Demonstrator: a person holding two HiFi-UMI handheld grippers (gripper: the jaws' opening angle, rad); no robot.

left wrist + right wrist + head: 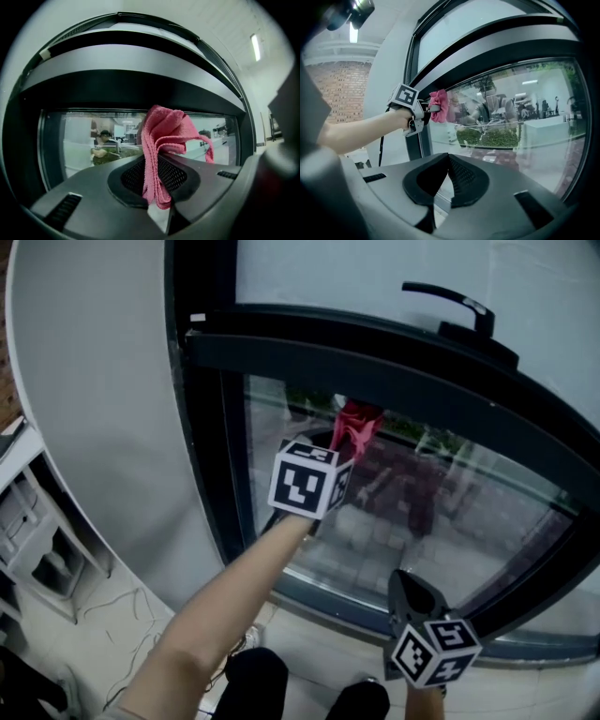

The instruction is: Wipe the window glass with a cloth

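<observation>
Up at the top-left corner of the lower pane, head view: the left gripper [339,448] holds a pink cloth [354,421] toward the window glass [459,521], just under the dark crossbar [394,371]. Can't tell from here whether cloth and glass actually touch. The right gripper [411,589] hangs low nr the bottom rail [323,601], well apart from the cloth.

Left gripper view: jaws are clamped on the cloth [161,140], w/ folded layers pinched between the pads, a bunch standing past the tips and a loose tail drooping right. Likely risks: a hard drag across the glass [75,145] could pull the folds out of the pinch. If the bunch flattens, the bare jaw tips could scrape the pane. The tail could also snag on the frame.

Right gripper view: jaws are closed together w/ nothing between them. The cloth [439,105] sits at the pane's upper left, w/ the crossbar right above and the frame post [412,145] close on the left, so there's little room up or left. The glass [525,131] lies open to the right and downward, prob. the easy direction for strokes, as long as the idle right gripper is kept out of the path.
</observation>
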